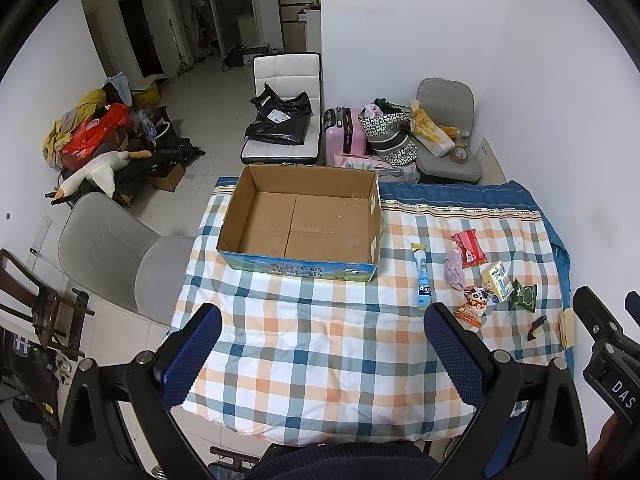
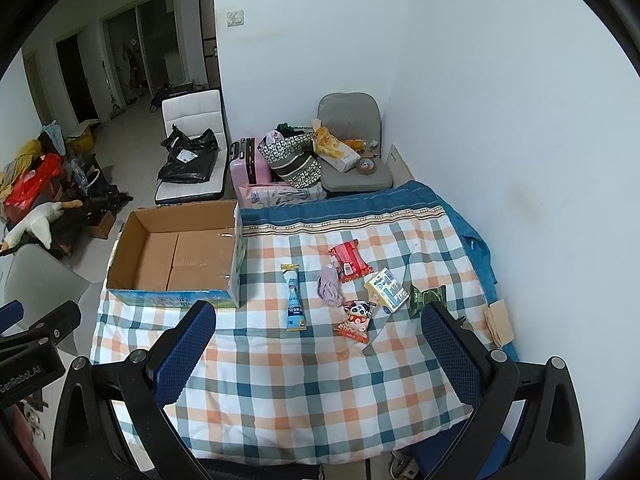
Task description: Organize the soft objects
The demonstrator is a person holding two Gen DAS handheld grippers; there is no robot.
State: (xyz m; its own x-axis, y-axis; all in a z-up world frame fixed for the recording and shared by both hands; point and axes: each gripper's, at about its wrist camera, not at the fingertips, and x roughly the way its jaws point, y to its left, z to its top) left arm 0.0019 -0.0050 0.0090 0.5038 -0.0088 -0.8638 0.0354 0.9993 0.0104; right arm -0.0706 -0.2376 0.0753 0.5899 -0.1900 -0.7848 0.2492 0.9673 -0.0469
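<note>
In the left wrist view, the left gripper (image 1: 322,334) hangs wide open and empty above the checked cloth (image 1: 320,360) on the surface, an open cardboard box (image 1: 300,224) at twelve o'clock. At two o'clock lie a blue tube (image 1: 421,276), a lilac cloth (image 1: 453,269), a red packet (image 1: 468,248) and a panda packet (image 1: 473,305). In the right wrist view, the right gripper (image 2: 319,330) is likewise open, holding nothing; the packets cluster at twelve o'clock, the lilac cloth touching the red packet, the box at ten o'clock.
</note>
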